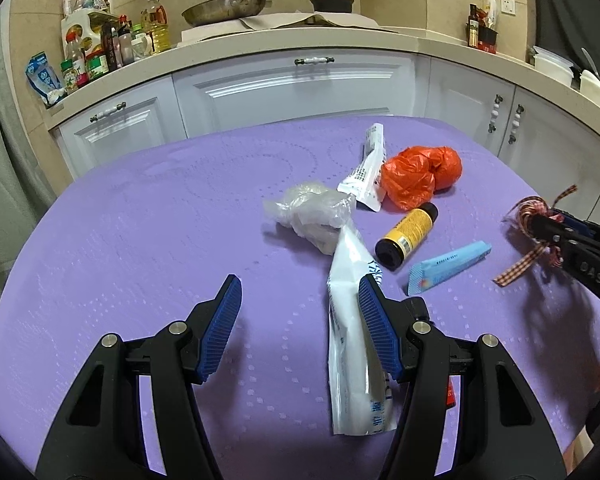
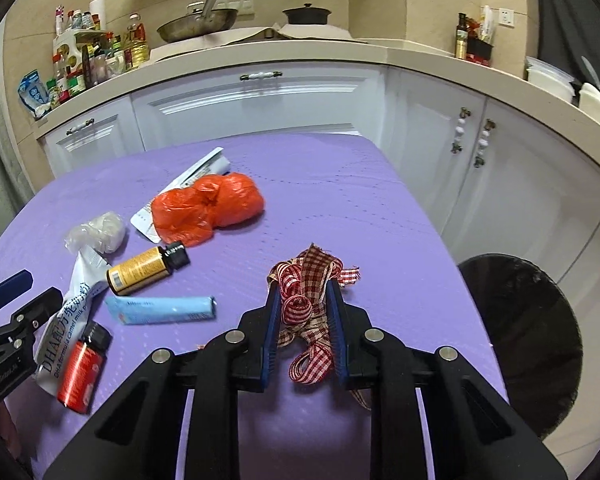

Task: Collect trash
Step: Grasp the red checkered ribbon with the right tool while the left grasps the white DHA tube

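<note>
My right gripper (image 2: 303, 292) is shut on a bundle of red-and-tan checked ribbon (image 2: 306, 280) and holds it above the purple table (image 2: 340, 208); the ribbon (image 1: 534, 216) and gripper also show at the right of the left wrist view. My left gripper (image 1: 300, 300) is open and empty, its right finger over a long white milk-powder pouch (image 1: 352, 344). On the table lie a clear crumpled plastic bag (image 1: 308, 214), an orange plastic bag (image 1: 418, 178), a white sachet (image 1: 366, 170), a brown bottle with yellow label (image 1: 406, 236) and a light blue packet (image 1: 448, 266).
A small red bottle (image 2: 82, 372) lies by the white pouch (image 2: 66, 320). A round black bin (image 2: 528, 344) stands beside the table's right edge. White kitchen cabinets (image 2: 260, 104) and a counter with bottles, a pan and a pot run behind the table.
</note>
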The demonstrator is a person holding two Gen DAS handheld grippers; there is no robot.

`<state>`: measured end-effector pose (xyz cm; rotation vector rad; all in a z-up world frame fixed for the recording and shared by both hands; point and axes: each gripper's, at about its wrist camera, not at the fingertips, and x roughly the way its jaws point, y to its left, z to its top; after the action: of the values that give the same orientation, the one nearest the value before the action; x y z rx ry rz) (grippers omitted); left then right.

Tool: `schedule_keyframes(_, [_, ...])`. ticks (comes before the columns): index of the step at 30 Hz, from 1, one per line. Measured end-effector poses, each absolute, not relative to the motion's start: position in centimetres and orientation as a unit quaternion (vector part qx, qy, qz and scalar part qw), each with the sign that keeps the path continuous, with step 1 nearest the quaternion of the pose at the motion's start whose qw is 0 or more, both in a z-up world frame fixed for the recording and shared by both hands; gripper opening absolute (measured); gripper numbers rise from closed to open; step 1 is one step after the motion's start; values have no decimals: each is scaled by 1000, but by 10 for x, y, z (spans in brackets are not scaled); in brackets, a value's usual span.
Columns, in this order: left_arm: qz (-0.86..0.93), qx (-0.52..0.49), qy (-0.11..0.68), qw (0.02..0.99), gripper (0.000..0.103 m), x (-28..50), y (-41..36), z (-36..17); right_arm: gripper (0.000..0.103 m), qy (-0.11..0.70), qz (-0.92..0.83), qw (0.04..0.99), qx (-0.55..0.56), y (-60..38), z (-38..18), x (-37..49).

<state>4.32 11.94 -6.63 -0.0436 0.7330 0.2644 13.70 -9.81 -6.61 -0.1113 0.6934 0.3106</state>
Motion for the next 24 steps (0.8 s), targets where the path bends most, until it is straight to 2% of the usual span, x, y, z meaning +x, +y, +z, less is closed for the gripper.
schedule_keyframes(20, [104, -28, 357, 928, 60, 33, 109, -73, 23, 326, 140, 934, -46, -119, -62, 112])
schedule_keyframes(21, [103, -29, 356, 928, 58, 32, 110, -74, 23, 326, 141, 934, -46, -120, -62, 112])
schedule_keyframes(23, [98, -31, 358, 928, 43, 33, 112, -76, 23, 325, 142, 934, -45, -120, -62, 110])
schedule_keyframes(24, [95, -33, 361, 927, 39, 33, 112, -78, 23, 325, 142, 934, -45, -120, -62, 110])
